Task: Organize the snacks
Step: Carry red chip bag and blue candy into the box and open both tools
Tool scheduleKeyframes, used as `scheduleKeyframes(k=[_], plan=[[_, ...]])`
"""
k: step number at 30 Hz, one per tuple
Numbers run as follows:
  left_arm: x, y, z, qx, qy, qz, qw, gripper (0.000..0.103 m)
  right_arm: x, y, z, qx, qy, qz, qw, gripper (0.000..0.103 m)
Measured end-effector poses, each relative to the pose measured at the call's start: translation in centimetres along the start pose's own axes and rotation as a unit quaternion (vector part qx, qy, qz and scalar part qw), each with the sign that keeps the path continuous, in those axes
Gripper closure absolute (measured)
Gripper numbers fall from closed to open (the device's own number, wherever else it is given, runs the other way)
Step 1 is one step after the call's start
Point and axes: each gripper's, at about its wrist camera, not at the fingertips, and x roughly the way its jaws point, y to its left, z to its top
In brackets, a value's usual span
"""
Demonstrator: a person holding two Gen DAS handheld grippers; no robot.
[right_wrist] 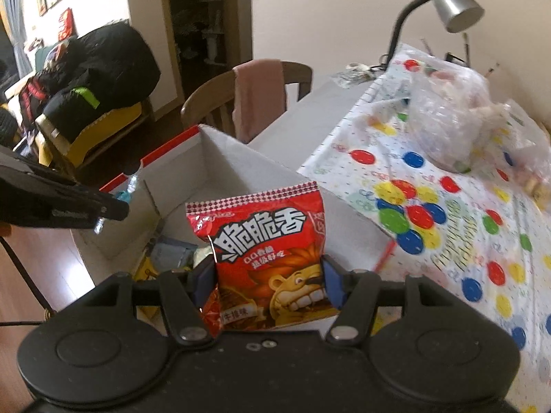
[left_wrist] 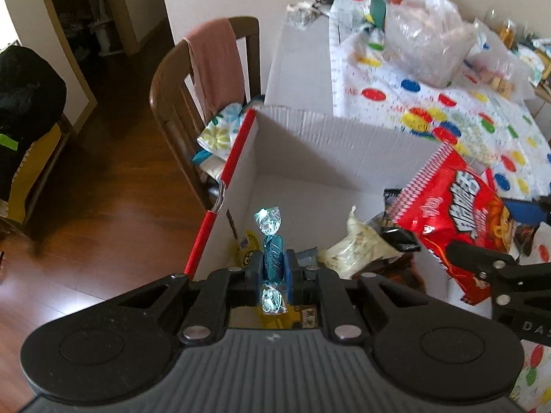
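My left gripper (left_wrist: 273,265) is shut on a blue twist-wrapped candy (left_wrist: 272,258), held upright over the open white cardboard box (left_wrist: 344,144). Several snack packets lie inside the box, among them a yellow one (left_wrist: 248,245) and a pale crumpled one (left_wrist: 354,246). My right gripper (right_wrist: 268,275) is shut on a red snack bag (right_wrist: 265,258) with a lion picture, above the box's near corner. That red bag (left_wrist: 458,213) and the right gripper's black finger (left_wrist: 482,261) show at the right of the left wrist view. The left gripper's black finger (right_wrist: 69,203) appears at the left of the right wrist view.
The box (right_wrist: 241,161) stands beside a table under a dotted cloth (right_wrist: 447,213). Clear plastic bags (right_wrist: 451,117) and a desk lamp (right_wrist: 451,3) are on the table. A wooden chair (left_wrist: 193,96) with a pink cloth stands behind the box. Wooden floor (left_wrist: 103,213) lies to the left.
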Motion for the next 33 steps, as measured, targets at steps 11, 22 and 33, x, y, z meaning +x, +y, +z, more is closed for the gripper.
scheduleKeyframes(k=[11,22,33], plan=[[3.5,-1.0,0.0,0.027,0.043,0.001,0.9987,0.091,4.3,1.5,-0.2,-0.029,0.046,0.000,0.999,0.041],[6.0,-1.9,-0.9,0.043,0.072,0.012,0.9964,0.091,5.7,2.3,-0.9,-0.042,0.065,0.004,0.997,0.041],[5.8,-2.3,-1.3,0.036,0.070,0.013,0.9968,0.088,5.2,2.5,-1.1,-0.037,0.064,0.006,0.997,0.034]])
